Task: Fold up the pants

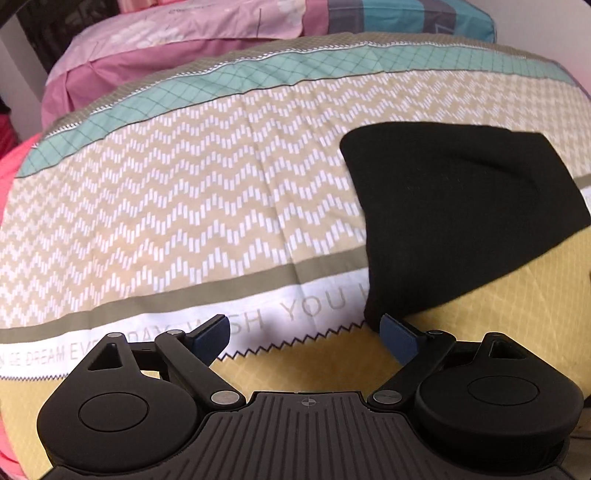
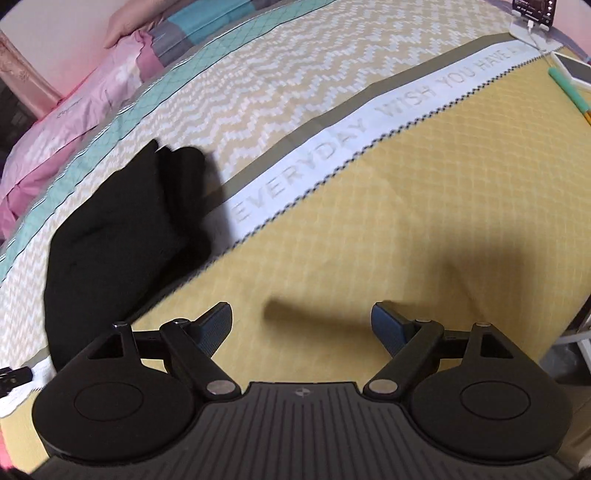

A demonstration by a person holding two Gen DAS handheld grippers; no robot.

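Observation:
The black pants (image 1: 461, 206) lie folded into a compact bundle on the patterned bedspread (image 1: 184, 192). In the left wrist view they sit ahead and to the right, with their near corner just by my right fingertip. My left gripper (image 1: 304, 338) is open and empty above the bedspread. In the right wrist view the pants (image 2: 122, 236) lie to the left, with folded layers showing at their far end. My right gripper (image 2: 303, 326) is open and empty over the yellow part of the bedspread (image 2: 406, 192), apart from the pants.
Pink and blue pillows (image 1: 166, 40) lie at the head of the bed. A phone on a white stand (image 2: 532, 14), a white device (image 2: 574, 70) and a green pen (image 2: 569, 88) sit at the far right of the bed. A small black object (image 2: 13, 378) lies at the left edge.

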